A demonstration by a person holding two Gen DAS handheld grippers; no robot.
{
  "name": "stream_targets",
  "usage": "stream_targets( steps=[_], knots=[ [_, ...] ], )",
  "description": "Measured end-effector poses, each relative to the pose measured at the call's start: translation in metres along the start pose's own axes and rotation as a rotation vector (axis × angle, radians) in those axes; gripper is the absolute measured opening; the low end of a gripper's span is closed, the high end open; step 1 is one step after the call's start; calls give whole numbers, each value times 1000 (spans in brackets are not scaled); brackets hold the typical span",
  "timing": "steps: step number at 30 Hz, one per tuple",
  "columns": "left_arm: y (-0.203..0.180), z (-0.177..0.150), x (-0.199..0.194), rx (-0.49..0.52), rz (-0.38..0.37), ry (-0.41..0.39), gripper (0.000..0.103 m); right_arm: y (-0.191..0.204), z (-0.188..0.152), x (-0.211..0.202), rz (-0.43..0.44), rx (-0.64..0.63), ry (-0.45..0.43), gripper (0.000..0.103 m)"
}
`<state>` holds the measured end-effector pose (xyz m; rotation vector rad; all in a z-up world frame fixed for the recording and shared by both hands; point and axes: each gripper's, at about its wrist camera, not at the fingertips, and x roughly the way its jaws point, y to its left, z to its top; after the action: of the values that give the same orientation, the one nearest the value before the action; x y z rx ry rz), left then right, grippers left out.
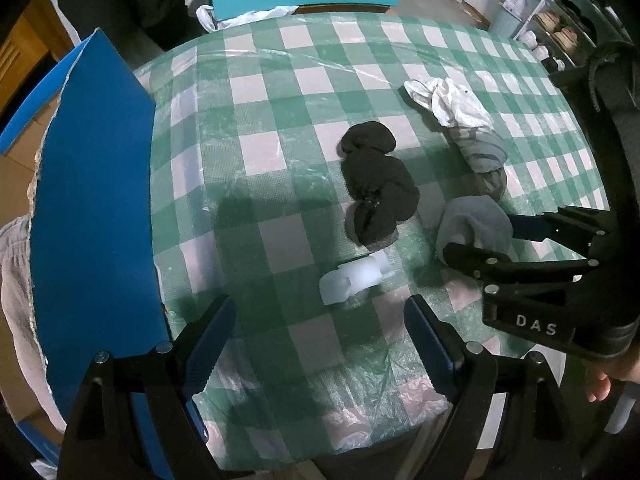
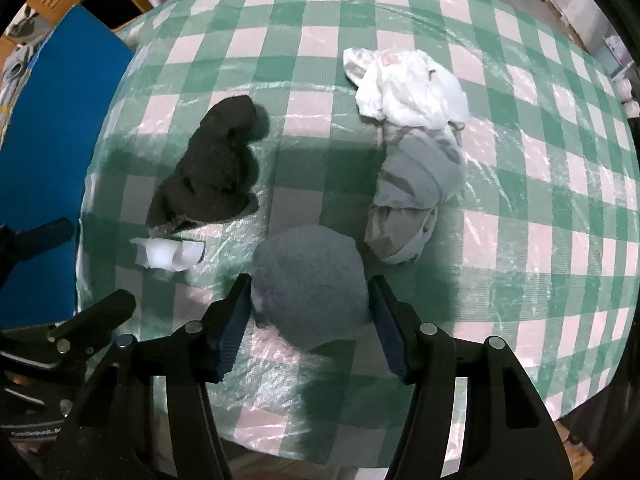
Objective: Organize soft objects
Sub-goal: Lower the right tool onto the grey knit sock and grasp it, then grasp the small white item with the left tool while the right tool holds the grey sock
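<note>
The right gripper (image 2: pixel 308 312) points down at the checked tablecloth (image 2: pixel 520 160), its jaws on either side of a balled grey sock (image 2: pixel 310 280); both blue pads look to be touching the sock's sides, though how firmly they press I cannot tell. The left gripper (image 1: pixel 320 336) hangs over bare cloth with its jaws wide apart and nothing between them, a small white foam piece (image 1: pixel 352 276) just beyond its tips. A dark sock bundle (image 1: pixel 374 184) lies mid-table, and a heap of white and pale grey cloths (image 2: pixel 416 140) sits beyond the grey sock. A blue board (image 1: pixel 92 220) stands at the table's left edge
</note>
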<state>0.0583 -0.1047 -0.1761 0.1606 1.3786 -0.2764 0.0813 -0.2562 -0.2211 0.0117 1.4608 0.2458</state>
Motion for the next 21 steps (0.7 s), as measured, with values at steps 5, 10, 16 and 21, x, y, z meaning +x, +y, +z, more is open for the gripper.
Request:
stream_targets(
  steps=[5,10,16,21],
  knots=[
    [-5,-1,3,17,3,5,87,7,-2,6,-18,-18,5,42],
    [-10,-2,6,26,-1,8,87,11,-8,3,-26,-40,-8,26],
    [-19,0,12,44,-2,5,87,11,-11,-6,-20,-22,-47,26],
    [-22,2,17,49,-6,5,87,7,-13,-14,-12,-6,-68,26]
  ],
)
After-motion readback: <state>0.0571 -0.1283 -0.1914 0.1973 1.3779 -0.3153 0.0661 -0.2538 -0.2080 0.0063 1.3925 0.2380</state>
